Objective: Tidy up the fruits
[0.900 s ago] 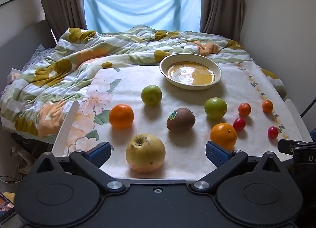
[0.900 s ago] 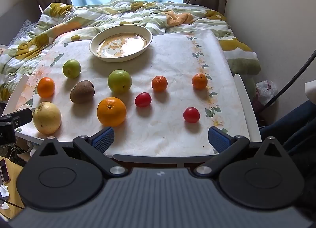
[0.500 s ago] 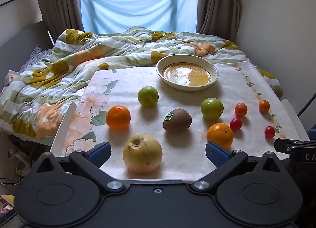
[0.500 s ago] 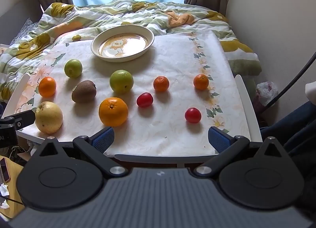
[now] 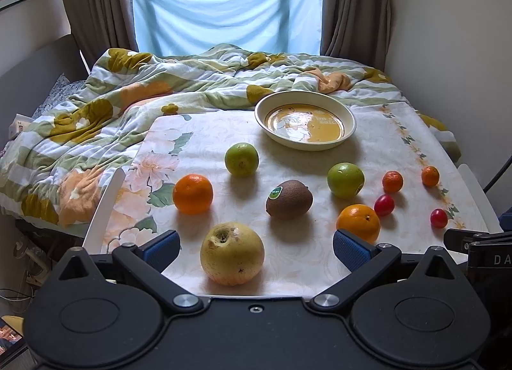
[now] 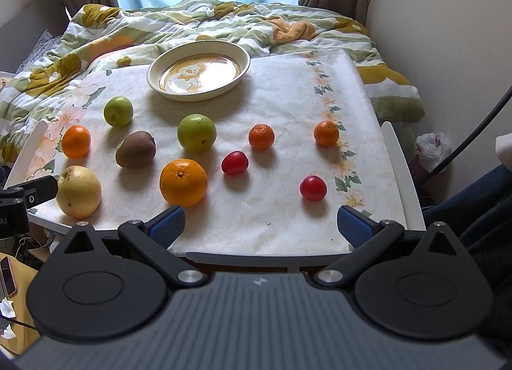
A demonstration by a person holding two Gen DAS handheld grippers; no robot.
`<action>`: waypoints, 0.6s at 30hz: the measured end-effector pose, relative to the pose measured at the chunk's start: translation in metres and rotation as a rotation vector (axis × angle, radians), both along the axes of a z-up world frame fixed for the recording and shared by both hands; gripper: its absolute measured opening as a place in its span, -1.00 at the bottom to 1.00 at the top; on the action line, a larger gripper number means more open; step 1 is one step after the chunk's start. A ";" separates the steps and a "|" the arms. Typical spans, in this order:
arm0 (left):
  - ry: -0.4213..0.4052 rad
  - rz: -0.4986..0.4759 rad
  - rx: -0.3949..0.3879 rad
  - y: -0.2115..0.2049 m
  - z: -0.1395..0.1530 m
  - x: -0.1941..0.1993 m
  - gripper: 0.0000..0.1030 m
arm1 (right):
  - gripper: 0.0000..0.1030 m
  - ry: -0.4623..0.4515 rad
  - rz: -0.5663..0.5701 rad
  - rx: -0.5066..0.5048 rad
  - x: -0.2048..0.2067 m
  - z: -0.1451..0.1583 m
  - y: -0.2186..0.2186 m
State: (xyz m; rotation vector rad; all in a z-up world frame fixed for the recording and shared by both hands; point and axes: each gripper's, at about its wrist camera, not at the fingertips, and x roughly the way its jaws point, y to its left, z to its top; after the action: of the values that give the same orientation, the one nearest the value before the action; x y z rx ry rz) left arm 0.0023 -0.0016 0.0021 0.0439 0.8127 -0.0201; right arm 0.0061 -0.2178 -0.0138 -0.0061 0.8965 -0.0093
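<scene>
Two tools are held spread wide with nothing gripped, at the near edge of the counter (image 6: 288, 94). Between the left tool's (image 5: 254, 246) blue pads a yellow pear (image 5: 232, 253) is framed; a kiwi (image 5: 289, 198) lies beyond it. Just past the right tool (image 6: 260, 224) a large orange (image 6: 183, 182) and two red tomatoes are seen. Farthest off, an unfilled plate (image 6: 198, 71) is set.

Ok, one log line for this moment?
left gripper: open, near pear | right gripper: open, nothing held | bowl: no fruit | fruit on table
</scene>
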 end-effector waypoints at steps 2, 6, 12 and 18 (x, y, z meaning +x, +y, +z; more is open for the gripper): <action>0.001 -0.001 -0.001 0.000 0.000 0.000 1.00 | 1.00 0.000 0.000 0.000 0.000 0.000 0.000; 0.003 0.004 -0.002 0.002 0.000 0.001 1.00 | 1.00 0.000 0.000 0.000 0.000 0.000 0.000; 0.002 0.012 -0.005 0.004 -0.001 0.003 1.00 | 1.00 0.001 -0.002 0.000 0.001 0.000 0.001; 0.002 0.014 -0.006 0.004 -0.001 0.003 1.00 | 1.00 0.002 0.000 -0.001 0.001 -0.001 0.001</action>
State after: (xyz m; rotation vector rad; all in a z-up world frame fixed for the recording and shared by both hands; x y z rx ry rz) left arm 0.0056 0.0026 0.0011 0.0329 0.8144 -0.0097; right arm 0.0074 -0.2167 -0.0143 -0.0064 0.8980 -0.0100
